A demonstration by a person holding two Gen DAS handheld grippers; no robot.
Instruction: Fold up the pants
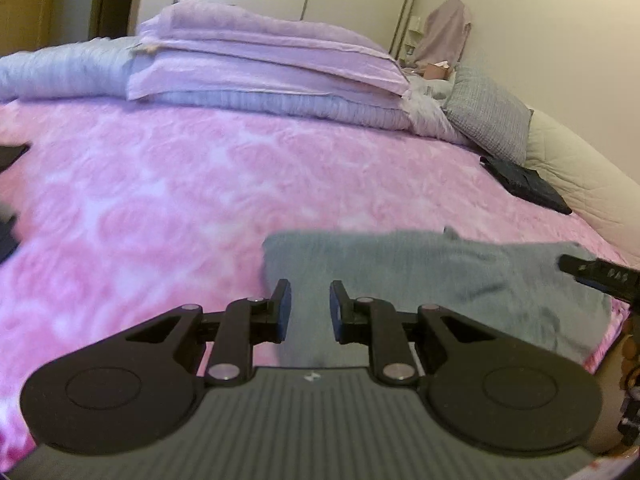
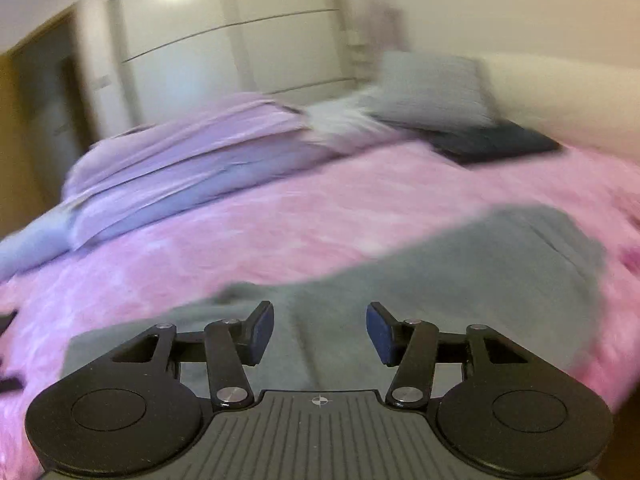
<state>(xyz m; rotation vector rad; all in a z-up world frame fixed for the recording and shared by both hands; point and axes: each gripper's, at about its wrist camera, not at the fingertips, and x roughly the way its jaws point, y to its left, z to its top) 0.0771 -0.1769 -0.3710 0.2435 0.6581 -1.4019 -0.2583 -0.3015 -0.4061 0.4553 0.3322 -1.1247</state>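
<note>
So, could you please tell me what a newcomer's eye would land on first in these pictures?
The pink patterned bedspread fills most of both views. On it, near the front edge, lie the grey pants, folded flat, just beyond the left gripper and right gripper, whose jaws hold nothing. Behind, a stack of lilac bedding sits at the far side, with a dark folded garment to the right.

Hardly any readable text; right gripper, poking in at the right edge of the left wrist view, carries small pale lettering, looks like "DAS", too blurred to confirm; left gripper base plate has a small pale logo mark, no letters legible; right wrist view shows a crosshair symbol on its own gripper's base plate; rest unlabelled.
</note>
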